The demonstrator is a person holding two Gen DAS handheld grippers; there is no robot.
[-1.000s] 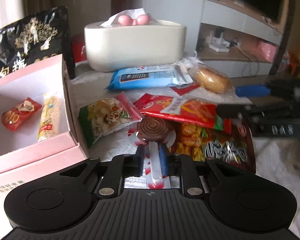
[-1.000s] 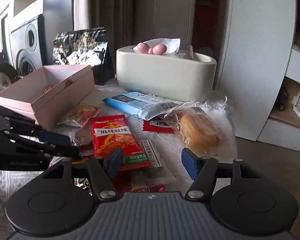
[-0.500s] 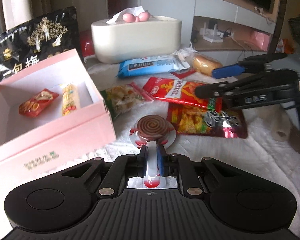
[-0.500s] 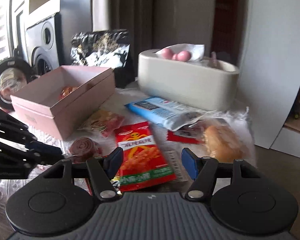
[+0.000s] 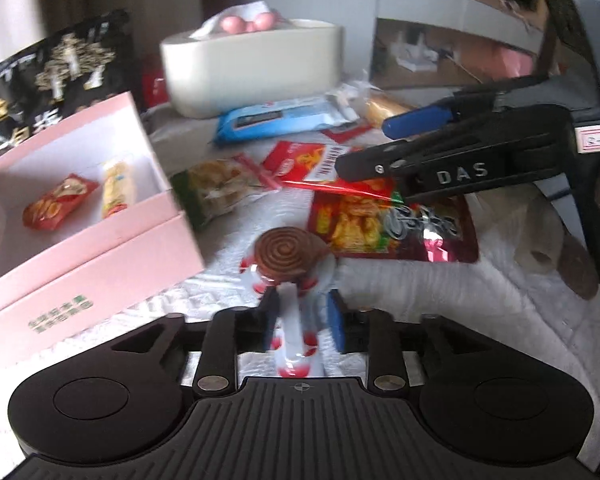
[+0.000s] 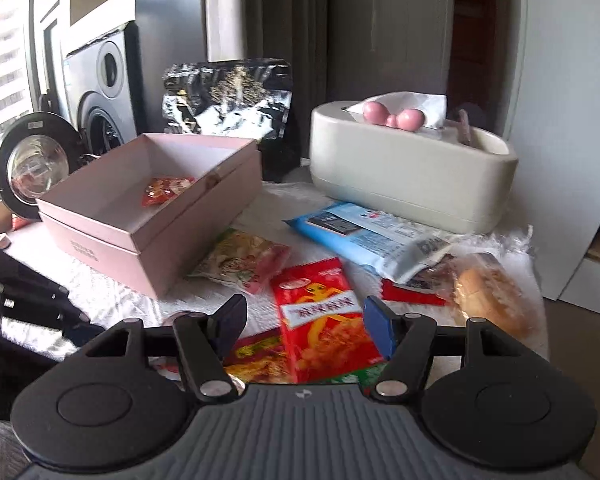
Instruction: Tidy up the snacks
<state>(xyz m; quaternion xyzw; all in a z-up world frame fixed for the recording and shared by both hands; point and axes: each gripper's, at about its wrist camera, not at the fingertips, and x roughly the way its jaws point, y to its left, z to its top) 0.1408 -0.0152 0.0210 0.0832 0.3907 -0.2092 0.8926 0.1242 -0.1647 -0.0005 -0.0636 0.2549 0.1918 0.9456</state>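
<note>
A white cloth-covered table [image 6: 112, 304] carries everything. At its back stand a cream tissue box [image 6: 412, 180] and a black snack bag [image 6: 228, 100]. To the left sits an open pink box [image 5: 80, 240], with a red snack packet [image 5: 58, 202] and a yellow snack bar [image 5: 118, 188] lying side by side inside. Loose on the cloth beside the box lie a blue wipes pack [image 6: 364, 232], a wrapped bun [image 6: 492, 296], a red chip packet [image 6: 328, 320] and a green-edged snack packet [image 5: 216, 192]. The right gripper [image 6: 304, 326] hovers wide open over the red chip packet, gripping nothing. The left gripper [image 5: 300, 320] is partly open around the stick of a spiral chocolate lollipop [image 5: 288, 254]; whether its fingers actually pinch the stick cannot be told.
</note>
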